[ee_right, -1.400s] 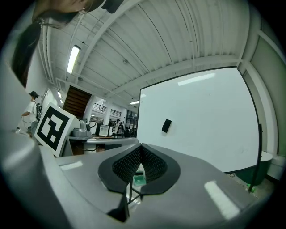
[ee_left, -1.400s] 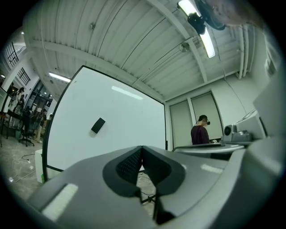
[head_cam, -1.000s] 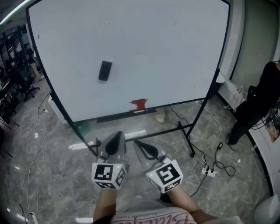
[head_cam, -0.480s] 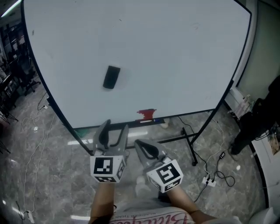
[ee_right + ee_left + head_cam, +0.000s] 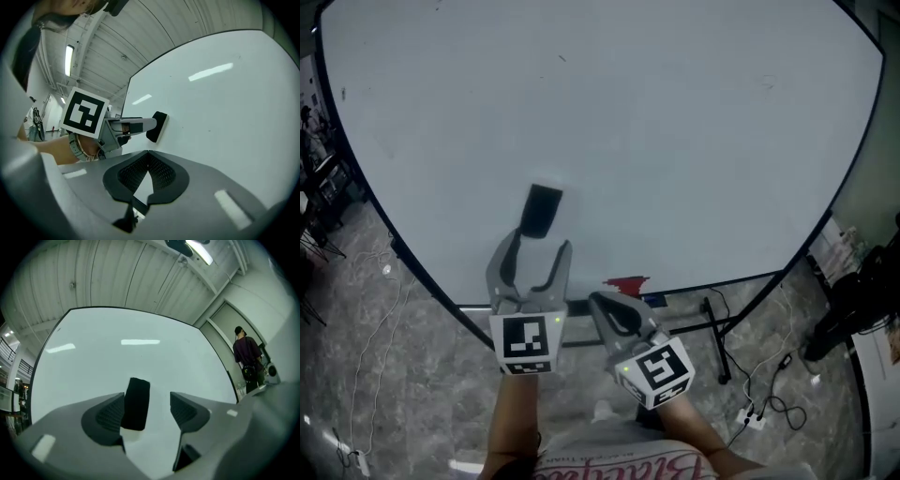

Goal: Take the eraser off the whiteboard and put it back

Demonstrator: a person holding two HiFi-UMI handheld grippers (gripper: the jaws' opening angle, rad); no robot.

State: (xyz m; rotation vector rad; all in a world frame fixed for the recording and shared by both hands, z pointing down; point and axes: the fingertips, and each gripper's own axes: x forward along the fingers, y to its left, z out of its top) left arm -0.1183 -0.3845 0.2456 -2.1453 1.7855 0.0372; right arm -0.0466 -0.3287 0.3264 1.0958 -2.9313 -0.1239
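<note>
Left gripper view: left gripper (image 5: pixel 148 400), jaws just opened wide, frames the eraser (image 5: pixel 136 401) ungripped — likely light, stiff; pinch its long sides.

Your left gripper (image 5: pixel 537 246): grey body, black ribbed pads (image 5: pixel 110 416) on jaws, cube (image 5: pixel 525 342) patterned in black-and-white squares. Your right gripper (image 5: pixel 598 302): same grey, same black-and-white pattern on its cube (image 5: pixel 656 373). Black rectangular eraser (image 5: pixel 542 210) stands out on white glossy whiteboard (image 5: pixel 694 131), thin black frame round it. Small red object (image 5: pixel 625 283) at board's lower edge. Grey mottled stone floor (image 5: pixel 403 394) under you. Your white shirt (image 5: pixel 619 466) carries red lettering. White ribbed ceiling panels (image 5: pixel 117 273) overhead in left gripper view.
</note>
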